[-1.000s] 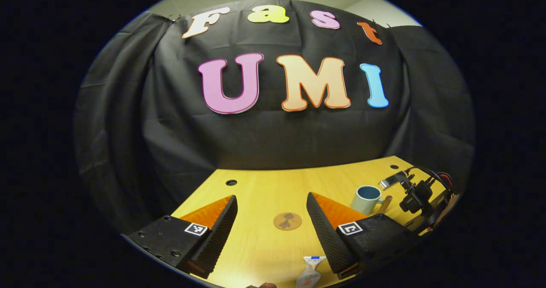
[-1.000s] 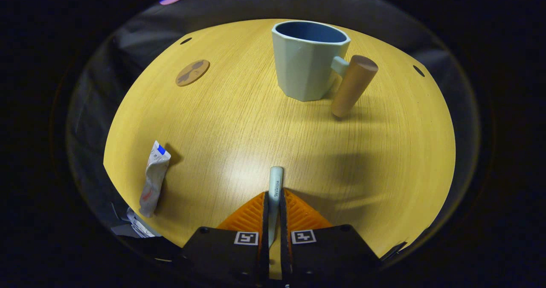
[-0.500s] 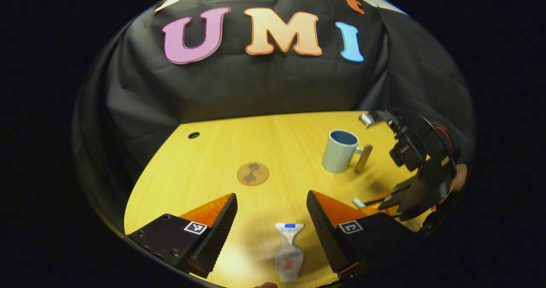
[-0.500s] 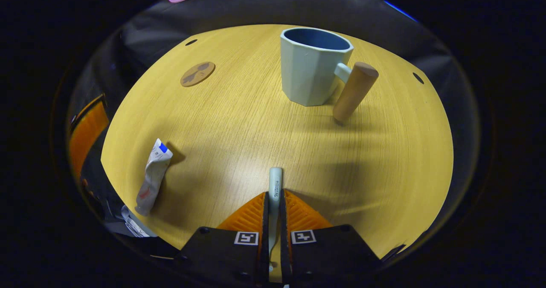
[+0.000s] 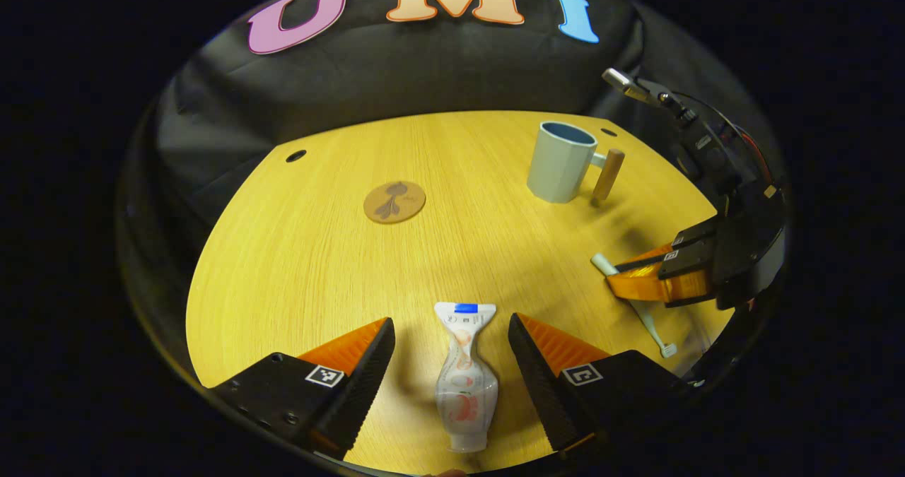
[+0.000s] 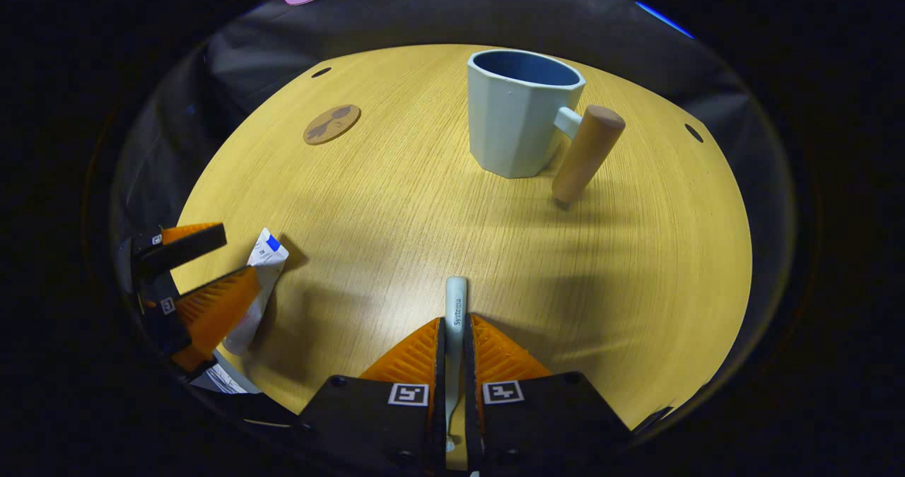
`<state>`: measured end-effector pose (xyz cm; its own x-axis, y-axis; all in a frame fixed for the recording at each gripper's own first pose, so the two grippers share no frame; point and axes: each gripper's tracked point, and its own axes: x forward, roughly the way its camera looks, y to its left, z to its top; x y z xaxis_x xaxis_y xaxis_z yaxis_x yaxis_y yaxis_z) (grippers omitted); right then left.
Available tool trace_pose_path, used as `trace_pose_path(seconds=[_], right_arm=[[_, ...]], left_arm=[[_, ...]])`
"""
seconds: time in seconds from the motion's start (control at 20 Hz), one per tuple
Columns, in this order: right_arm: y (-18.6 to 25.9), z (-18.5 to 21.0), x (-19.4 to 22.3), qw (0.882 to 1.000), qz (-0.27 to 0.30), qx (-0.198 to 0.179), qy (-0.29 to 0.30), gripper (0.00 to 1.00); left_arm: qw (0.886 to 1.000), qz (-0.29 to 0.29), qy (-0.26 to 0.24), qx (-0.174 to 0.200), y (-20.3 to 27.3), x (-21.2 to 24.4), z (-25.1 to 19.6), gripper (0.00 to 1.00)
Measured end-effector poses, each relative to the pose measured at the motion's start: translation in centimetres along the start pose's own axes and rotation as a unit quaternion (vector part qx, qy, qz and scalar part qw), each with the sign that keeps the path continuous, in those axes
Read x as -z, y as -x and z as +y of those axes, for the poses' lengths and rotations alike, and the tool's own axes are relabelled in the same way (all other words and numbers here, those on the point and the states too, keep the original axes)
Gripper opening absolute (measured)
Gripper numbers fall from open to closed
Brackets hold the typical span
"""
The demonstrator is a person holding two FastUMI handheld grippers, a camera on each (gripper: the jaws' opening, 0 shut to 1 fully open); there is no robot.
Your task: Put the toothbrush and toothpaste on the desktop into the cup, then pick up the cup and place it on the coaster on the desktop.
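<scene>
A crumpled white toothpaste tube [image 5: 465, 381] lies on the wooden desktop between the fingers of my left gripper [image 5: 450, 325], which stands open around it without touching it. The same tube [image 6: 267, 256] shows in the right gripper view beside the left gripper [image 6: 239, 256]. My right gripper [image 6: 454, 325] is shut on a pale toothbrush [image 6: 456, 299], held low over the desk; from the left gripper view the toothbrush [image 5: 647, 321] sticks out both sides of the right gripper [image 5: 622, 272]. The pale blue cup [image 6: 520, 124] with a wooden handle [image 6: 587, 155] stands upright ahead. The round brown coaster [image 5: 394, 202] lies left of the cup [image 5: 558, 162].
The desktop [image 5: 297, 265] has rounded edges and small cable holes [image 5: 296, 156] near its back. Black cloth hangs behind it. Bare wood lies between the coaster [image 6: 331, 124], the cup and both grippers.
My left gripper has tipped down and come forward, so the toothpaste now lies between its open fingers. The right gripper, still holding the toothbrush, has barely shifted.
</scene>
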<state>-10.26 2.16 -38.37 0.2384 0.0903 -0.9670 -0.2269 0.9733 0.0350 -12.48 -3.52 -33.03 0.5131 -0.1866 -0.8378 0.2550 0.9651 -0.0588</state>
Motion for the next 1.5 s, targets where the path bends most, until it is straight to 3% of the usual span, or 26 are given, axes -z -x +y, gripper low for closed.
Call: trace_pose_path(seconds=[0.4,0.5,0.6,0.65,0.7,0.75,0.95,1.15,1.35,1.5], right_arm=[[0.0,0.0,0.0,1.0,-0.008,-0.003,0.006,0.14],[0.0,0.0,0.0,1.0,-0.01,-0.004,0.007,0.14],[0.0,0.0,0.0,1.0,-0.011,-0.005,0.008,0.14],[0.0,0.0,0.0,1.0,-0.013,-0.005,0.009,0.1],[0.0,0.0,0.0,1.0,-0.014,-0.005,0.011,0.14],[0.0,-0.1,0.0,1.0,-0.016,-0.005,0.013,0.14],[-0.1,0.0,-0.2,0.999,-0.026,-0.006,0.017,0.14],[0.2,0.0,-0.2,0.999,-0.029,-0.013,0.01,0.1],[0.3,0.1,-0.3,0.999,-0.042,-0.026,-0.004,0.14],[1.5,0.3,-1.4,0.995,-0.084,-0.043,-0.018,0.14]], left_arm=[[0.999,0.04,-0.001,0.003,-1.8,1.6,-0.6,0.96],[0.999,0.042,0.004,0.004,-1.8,1.6,-0.8,0.92],[0.999,0.041,0.007,0.004,-2.1,1.3,-0.8,0.84],[0.999,0.037,0.008,0.005,-2.3,1.1,-0.9,0.74],[0.999,0.036,0.01,0.005,-2.3,1.2,-1.0,0.68],[0.999,0.031,0.013,0.003,-2.3,1.0,-1.2,0.51],[0.999,0.027,0.025,0.004,-2.6,0.4,-1.4,0.13],[0.999,0.027,0.042,0.007,-2.5,0.2,-1.7,0.01],[0.998,0.023,0.056,0.014,-2.1,-0.4,-2.1,0.01],[0.998,0.012,0.06,0.019,-1.4,-1.2,-2.5,0.01]])
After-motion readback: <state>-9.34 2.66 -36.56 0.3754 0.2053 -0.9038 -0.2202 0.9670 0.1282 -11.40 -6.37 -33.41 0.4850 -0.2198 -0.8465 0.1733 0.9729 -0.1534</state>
